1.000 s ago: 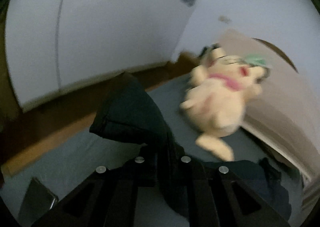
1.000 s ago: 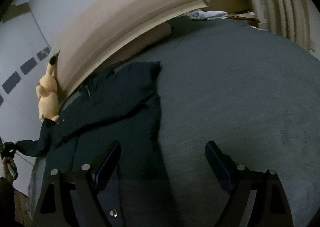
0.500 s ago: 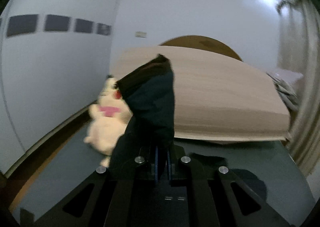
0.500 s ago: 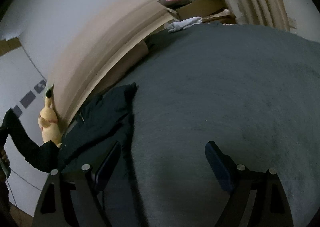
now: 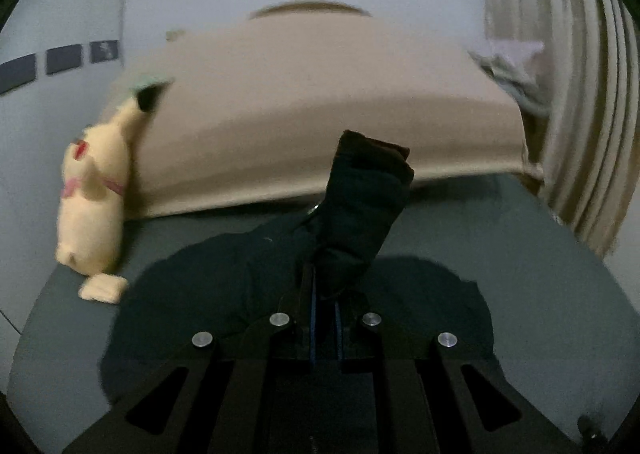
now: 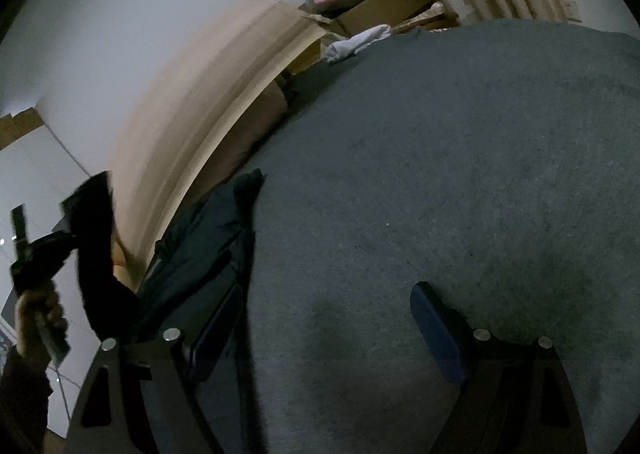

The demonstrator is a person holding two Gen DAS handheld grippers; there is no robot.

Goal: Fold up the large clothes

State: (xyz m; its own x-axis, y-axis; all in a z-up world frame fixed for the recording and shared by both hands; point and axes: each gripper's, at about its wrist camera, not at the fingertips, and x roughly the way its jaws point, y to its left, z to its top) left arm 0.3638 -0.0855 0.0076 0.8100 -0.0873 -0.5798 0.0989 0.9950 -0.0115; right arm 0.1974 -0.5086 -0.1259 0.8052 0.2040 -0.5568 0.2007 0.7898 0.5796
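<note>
jacket point(image 5: 280, 274): dark navy | carpet point(image 6: 440, 174): grey | plush toy point(image 5: 92, 194): cream, pink collar

Home bedroom: beige bed point(image 5: 320, 94), plush toy point(image 5: 92, 190) against it, striped curtains point(image 5: 580, 114), grey carpet point(image 6: 440, 174).

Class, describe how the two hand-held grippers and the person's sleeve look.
Each hand-held gripper, left and right, is black, with triangular cut-outs, round silver bolts and dark blue finger pads. The person's sleeve is dark.
</note>
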